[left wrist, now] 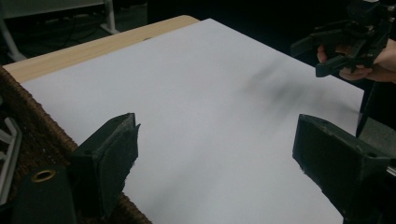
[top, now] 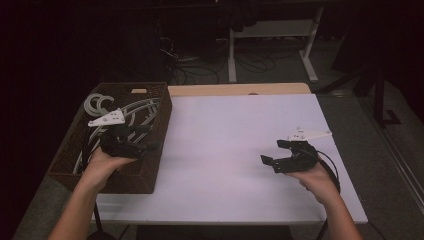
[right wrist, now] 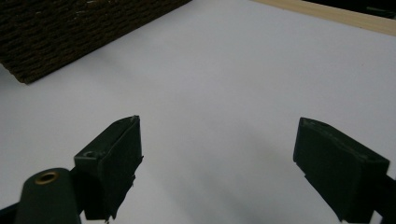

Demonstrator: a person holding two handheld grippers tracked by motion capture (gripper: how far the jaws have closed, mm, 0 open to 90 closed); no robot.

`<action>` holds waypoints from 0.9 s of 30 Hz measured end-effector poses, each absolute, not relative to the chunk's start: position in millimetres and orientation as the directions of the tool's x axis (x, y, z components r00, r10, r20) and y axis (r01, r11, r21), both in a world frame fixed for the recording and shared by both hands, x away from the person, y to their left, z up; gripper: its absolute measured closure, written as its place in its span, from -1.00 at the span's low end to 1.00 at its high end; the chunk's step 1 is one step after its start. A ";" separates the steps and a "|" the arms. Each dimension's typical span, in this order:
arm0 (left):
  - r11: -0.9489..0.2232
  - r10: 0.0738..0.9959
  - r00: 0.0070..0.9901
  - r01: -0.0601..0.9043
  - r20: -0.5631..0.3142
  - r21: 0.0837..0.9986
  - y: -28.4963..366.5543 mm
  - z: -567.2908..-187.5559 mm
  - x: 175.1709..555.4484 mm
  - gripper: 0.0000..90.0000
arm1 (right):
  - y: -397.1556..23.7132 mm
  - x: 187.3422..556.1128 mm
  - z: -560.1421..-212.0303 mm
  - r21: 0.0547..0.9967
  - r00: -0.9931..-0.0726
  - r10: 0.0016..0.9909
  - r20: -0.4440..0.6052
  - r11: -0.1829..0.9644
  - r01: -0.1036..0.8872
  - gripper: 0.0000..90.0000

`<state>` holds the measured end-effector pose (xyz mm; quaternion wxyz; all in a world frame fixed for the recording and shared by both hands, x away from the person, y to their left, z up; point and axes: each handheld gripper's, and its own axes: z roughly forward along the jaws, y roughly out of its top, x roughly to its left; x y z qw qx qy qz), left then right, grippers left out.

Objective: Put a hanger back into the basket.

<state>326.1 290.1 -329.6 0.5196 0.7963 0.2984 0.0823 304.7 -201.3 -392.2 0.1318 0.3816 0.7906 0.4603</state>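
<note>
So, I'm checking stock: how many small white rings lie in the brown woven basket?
2 small white rings, side by side in the far left corner of the brown woven basket; the left gripper may hide more.

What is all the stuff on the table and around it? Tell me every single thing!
basket: one, dark brown woven, at the table's left edge.
curved pieces: several, white and pale grey, inside the basket; too tangled to count.
sheet: one, white, covering most of the table top.
table: one, light wood, its edge showing behind the sheet.
frame: one, white metal legs, on the floor behind the table.
cables: several, dark, on the floor by the frame.
left gripper: one, black, open, empty, over the basket.
right gripper: one, black, open, empty, above the sheet's right side.
hands: two, one holding each gripper.
</note>
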 end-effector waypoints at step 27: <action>-0.307 0.495 0.853 0.351 -0.166 0.885 283.6 -340.1 315.5 -0.97 | -211.0 292.9 -357.2 0.867 -0.709 0.694 0.121 0.274 0.416 -0.71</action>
